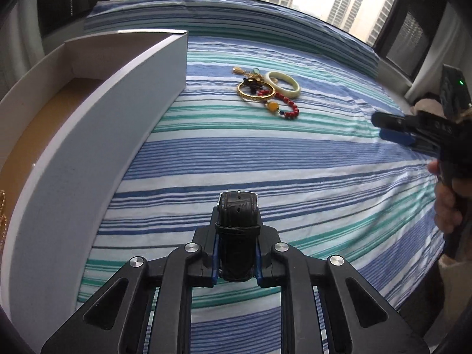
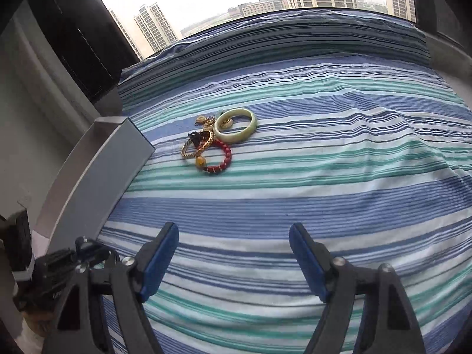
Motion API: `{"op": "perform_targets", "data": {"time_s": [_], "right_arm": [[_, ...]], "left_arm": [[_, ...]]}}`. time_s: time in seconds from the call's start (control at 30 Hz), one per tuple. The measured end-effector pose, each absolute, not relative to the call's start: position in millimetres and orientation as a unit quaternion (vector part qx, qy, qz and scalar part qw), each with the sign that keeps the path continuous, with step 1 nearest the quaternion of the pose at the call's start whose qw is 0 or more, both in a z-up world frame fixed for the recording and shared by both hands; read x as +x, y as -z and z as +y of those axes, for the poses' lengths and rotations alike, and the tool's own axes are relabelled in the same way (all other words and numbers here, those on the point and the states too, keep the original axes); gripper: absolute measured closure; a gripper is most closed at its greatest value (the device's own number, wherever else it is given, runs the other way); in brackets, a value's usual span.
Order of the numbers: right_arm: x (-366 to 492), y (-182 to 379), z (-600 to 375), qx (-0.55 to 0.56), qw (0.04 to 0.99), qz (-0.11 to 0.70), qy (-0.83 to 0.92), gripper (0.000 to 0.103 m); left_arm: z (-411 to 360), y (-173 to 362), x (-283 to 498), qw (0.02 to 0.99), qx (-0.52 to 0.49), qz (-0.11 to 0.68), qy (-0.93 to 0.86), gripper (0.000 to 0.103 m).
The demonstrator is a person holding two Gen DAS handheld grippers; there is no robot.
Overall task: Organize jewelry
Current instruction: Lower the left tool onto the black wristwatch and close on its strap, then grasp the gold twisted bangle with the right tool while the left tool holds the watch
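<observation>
Left gripper (image 1: 237, 236): pinches a black leather watch (image 1: 238, 215) by its strap, the band standing on end between the blue pads.
Right gripper (image 2: 234, 261): fingers spread, nothing between them, aimed at the bedspread (image 2: 324, 177) short of the pile.
Box (image 1: 124, 112): white card, open top, brown floor, just to the left of the held watch; a gold chain (image 1: 2, 206) shows at its near edge.
Pile: a pale green bangle (image 2: 236, 125), a gold bangle (image 2: 197, 147) and a red bead bracelet (image 2: 219, 160) overlap in the middle of the bed.
Step in hand: probably carrying the watch over the box wall (clear the rim first, then lower it); release low so the strap does not tip out.
Textures: the strap is grained and springy, the bangle smooth, hard and likely slippery; the beads are loose on their string.
</observation>
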State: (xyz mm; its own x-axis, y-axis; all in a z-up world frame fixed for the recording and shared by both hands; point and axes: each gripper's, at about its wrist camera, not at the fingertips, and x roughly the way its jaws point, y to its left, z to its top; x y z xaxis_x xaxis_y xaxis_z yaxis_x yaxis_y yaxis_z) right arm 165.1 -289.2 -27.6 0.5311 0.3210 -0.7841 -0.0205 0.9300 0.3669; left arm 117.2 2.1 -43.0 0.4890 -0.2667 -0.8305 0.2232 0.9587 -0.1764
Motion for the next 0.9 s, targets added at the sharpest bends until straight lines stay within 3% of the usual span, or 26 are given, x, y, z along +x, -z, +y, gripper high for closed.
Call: {"op": "perform_targets", "data": {"time_s": [0.07, 0.17, 0.4, 0.5, 0.67, 0.9], "right_arm": [[206.7, 36.3, -287.1, 0.203, 0.837, 0.497, -0.108, 0.074], [255.7, 54.3, -269.2, 0.258, 0.801, 0.527, -0.121, 0.075], [315.9, 93.8, -222.7, 0.273, 0.78, 0.556, -0.09, 0.075], [329.7, 109.0, -217.9, 0.288, 0.771, 0.562, -0.078, 0.085], [331.6, 115.5, -220.1, 0.315, 0.771, 0.548, -0.076, 0.095], [291.3, 85.3, -225.5, 0.34, 0.761, 0.529, -0.159, 0.095]], "left_arm": [[7.2, 42.0, 110.3, 0.862, -0.029, 0.485, 0.143, 0.087], [13.6, 41.9, 104.9, 0.862, -0.037, 0.486, 0.139, 0.087], [28.3, 44.6, 96.6, 0.861, -0.049, 0.489, 0.132, 0.087], [32.7, 44.7, 92.8, 0.86, -0.053, 0.49, 0.132, 0.087], [35.8, 45.5, 90.6, 0.86, -0.054, 0.49, 0.131, 0.087], [37.7, 44.3, 88.3, 0.86, -0.06, 0.49, 0.13, 0.087]]}}
